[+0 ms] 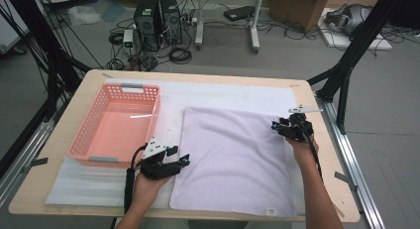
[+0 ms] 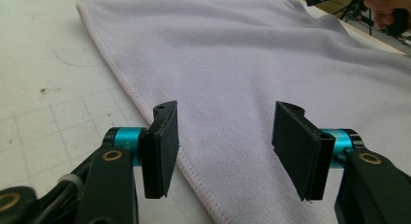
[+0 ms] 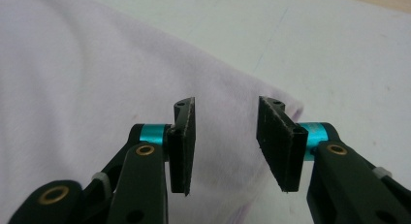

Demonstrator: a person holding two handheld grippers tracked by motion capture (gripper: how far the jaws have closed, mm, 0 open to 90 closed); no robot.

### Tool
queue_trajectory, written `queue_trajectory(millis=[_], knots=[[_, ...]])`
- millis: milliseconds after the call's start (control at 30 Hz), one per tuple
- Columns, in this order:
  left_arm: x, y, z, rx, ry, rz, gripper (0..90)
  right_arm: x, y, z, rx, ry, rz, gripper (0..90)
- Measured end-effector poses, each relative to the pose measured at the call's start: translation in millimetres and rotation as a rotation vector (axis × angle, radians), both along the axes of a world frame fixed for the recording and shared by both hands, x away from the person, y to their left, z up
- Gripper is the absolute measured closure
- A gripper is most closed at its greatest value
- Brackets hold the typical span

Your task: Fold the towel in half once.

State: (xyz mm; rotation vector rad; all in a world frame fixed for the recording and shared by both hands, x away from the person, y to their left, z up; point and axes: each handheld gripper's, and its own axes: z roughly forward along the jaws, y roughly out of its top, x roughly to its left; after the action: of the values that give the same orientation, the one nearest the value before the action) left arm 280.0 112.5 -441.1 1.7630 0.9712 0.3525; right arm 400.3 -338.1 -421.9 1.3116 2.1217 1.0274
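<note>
With both tongs open and empty, the left tongs (image 1: 184,161) at the hem and the right tongs (image 1: 274,125) over the far corner, the lilac towel (image 1: 233,159) lies flat at frame centre, where a shallow bite could let an edge slip.

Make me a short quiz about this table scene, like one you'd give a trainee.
1. True or false: the left gripper has its jaws apart over the towel's hemmed edge.
2. Which towel corner is the right gripper at: A) the near one, B) the far one?
3. What lies inside the pink basket?

Key:
1. True; nothing is between the jaws.
2. B, the far corner on the person's right; its jaws are open too.
3. Nothing; it is empty.
</note>
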Motion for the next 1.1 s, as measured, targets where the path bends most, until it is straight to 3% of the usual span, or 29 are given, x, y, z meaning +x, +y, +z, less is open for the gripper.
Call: queue_trajectory(millis=[100, 200, 267, 300, 367, 500, 667, 733, 833, 900, 967, 1033, 1100], knots=[[2.4, -0.5, -1.3, 0.002, 0.008, -0.003, 43.2, 13.9, 4.6, -3.8, -0.015, 0.016, 0.004, 63.0], [3.0, 0.9, -3.9, 0.004, 0.017, -0.004, 43.1, 26.0, 10.1, -12.4, -0.06, 0.02, -0.011, 74.9], [1.7, 1.1, -5.1, 0.01, 0.019, -0.007, 43.0, 33.3, 11.6, -20.8, -0.084, 0.051, -0.02, 77.4], [0.3, 1.4, -5.1, 0.008, 0.022, -0.002, 42.9, 35.3, 10.7, -22.4, -0.068, 0.032, -0.029, 78.3], [-2.2, 2.3, -4.2, 0.002, 0.02, -0.002, 42.9, 38.4, 11.2, -22.9, -0.095, 0.021, -0.052, 82.7], [-2.2, 2.9, -2.5, -0.014, 0.021, 0.003, 42.9, 45.1, 19.6, -24.7, -0.235, -0.041, -0.058, 87.9], [0.1, 1.3, -5.3, -0.007, 0.034, 0.005, 42.8, 65.9, 20.6, -25.7, -0.271, -0.051, -0.108, 88.1], [1.6, 0.9, -5.9, -0.002, 0.035, 0.006, 42.7, 71.1, 19.2, -24.8, -0.249, -0.042, -0.112, 87.0], [3.3, 1.3, -4.7, 0.002, 0.03, 0.007, 42.6, 68.4, 9.8, -16.7, -0.149, -0.035, -0.135, 77.7], [4.2, 0.8, -3.5, -0.006, 0.025, 0.008, 42.6, 60.8, 3.3, -6.4, -0.084, -0.072, -0.134, 77.6], [6.6, 1.0, -2.0, -0.015, 0.021, 0.007, 42.6, 55.9, 0.3, -0.4, -0.053, -0.057, -0.118, 83.2], [10.2, 1.2, -0.4, -0.02, 0.011, 0.015, 43.5, 55.4, 2.7, -5.0, -0.067, 0.007, -0.074, 86.3], [14.8, 1.6, 1.2, -0.036, 0.015, 0.026, 45.2, 56.4, 7.0, -16.5, -0.119, 0.056, -0.057, 87.7]])
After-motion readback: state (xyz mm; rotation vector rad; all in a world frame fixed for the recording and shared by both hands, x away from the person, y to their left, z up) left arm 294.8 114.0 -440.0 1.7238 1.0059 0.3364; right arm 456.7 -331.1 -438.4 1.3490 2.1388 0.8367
